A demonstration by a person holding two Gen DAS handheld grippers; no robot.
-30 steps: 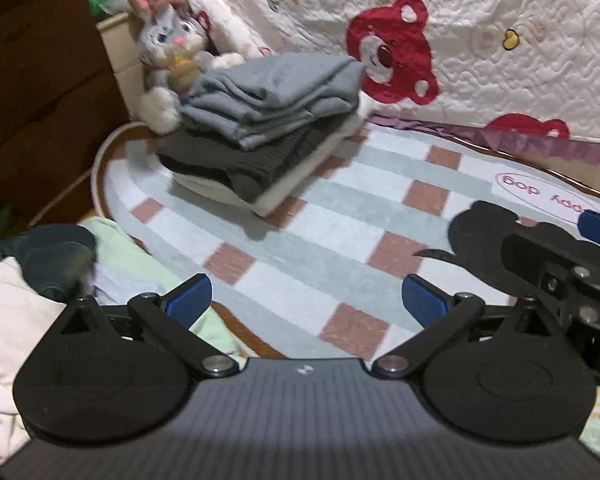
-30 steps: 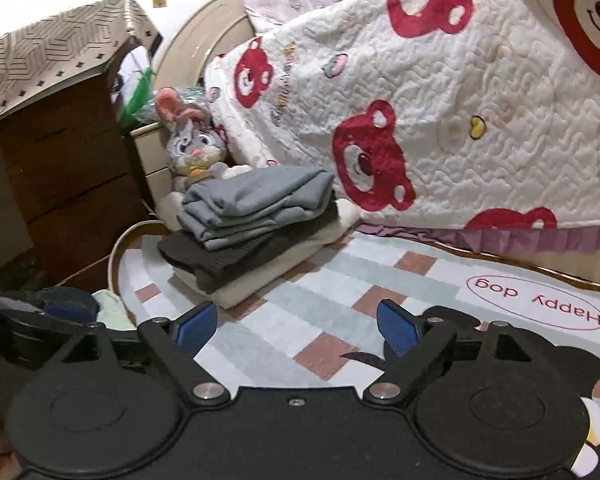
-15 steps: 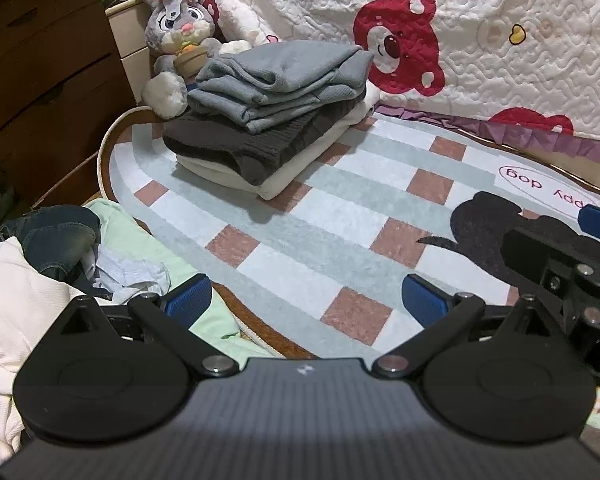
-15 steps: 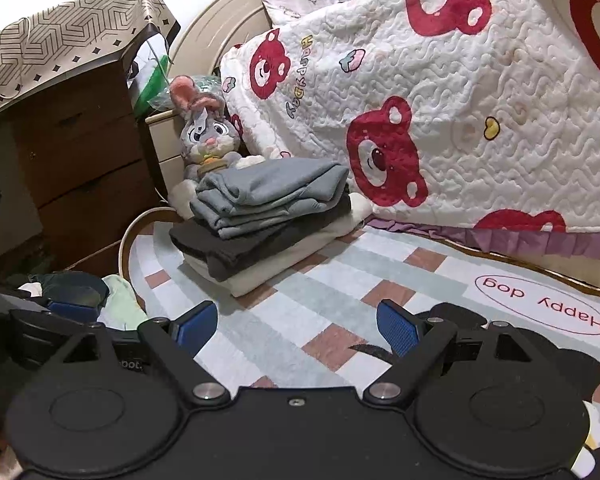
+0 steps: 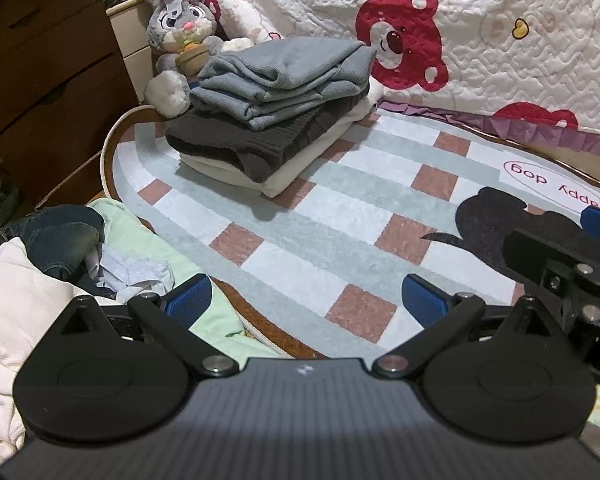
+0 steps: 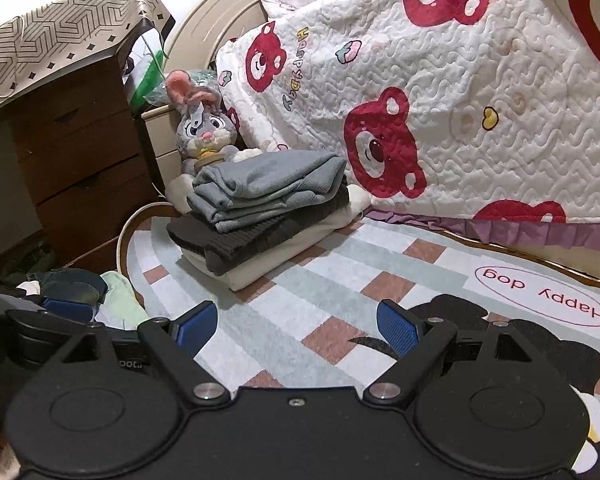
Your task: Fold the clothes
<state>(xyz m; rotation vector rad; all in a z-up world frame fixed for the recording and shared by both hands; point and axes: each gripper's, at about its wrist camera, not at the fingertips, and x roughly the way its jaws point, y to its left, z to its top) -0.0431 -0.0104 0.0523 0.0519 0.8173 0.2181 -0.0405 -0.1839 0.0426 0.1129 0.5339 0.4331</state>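
Observation:
A folded stack [image 5: 276, 116] [image 6: 264, 208] lies at the rug's far left: a light grey garment on top, a dark grey knit under it, a cream one at the bottom. An unfolded pile [image 5: 60, 264] [image 6: 84, 292] of white, pale green and dark denim clothes lies at the near left, partly off the rug. My left gripper [image 5: 306, 300] is open and empty, hovering above the rug's near edge beside that pile. My right gripper [image 6: 296, 328] is open and empty too, over the checked rug; it shows at the right edge of the left wrist view [image 5: 572, 276].
A checked rug [image 5: 340, 216] [image 6: 340, 280] with a black dog print and "Happy dog" covers the floor. A bed with a bear-print quilt [image 5: 480, 40] [image 6: 440, 100] rises behind. A plush rabbit [image 5: 176, 40] [image 6: 204, 132] and a brown drawer chest [image 5: 48, 80] [image 6: 76, 152] stand at the left.
Both cameras have tipped and shifted slightly, so the folded stack and the plush rabbit sit lower and larger in view. Both grippers stay open and empty.

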